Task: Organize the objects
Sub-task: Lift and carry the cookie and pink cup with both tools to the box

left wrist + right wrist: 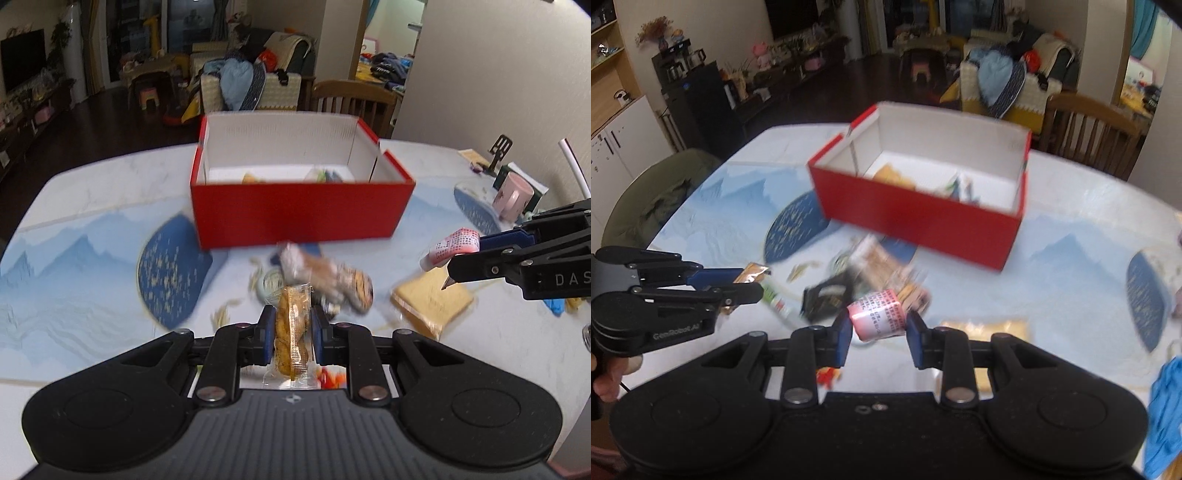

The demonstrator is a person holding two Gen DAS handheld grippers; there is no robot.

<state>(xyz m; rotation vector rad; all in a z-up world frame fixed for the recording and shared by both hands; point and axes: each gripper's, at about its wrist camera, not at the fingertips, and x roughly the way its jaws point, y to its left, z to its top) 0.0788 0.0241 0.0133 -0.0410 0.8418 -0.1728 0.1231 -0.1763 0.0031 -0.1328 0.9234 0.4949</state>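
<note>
The left gripper (293, 334) squeezed a snack (291, 336) between its fingers. The right gripper (877, 332) pinched a pink pack (877, 319). The red box (301, 218) sat ahead of both. Best to lift each over the rim before letting go.

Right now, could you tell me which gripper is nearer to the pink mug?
Right. The right gripper, holding a pink packet, hovers just in front of the pink mug; the left gripper, holding a pastry, is farther left.
</note>
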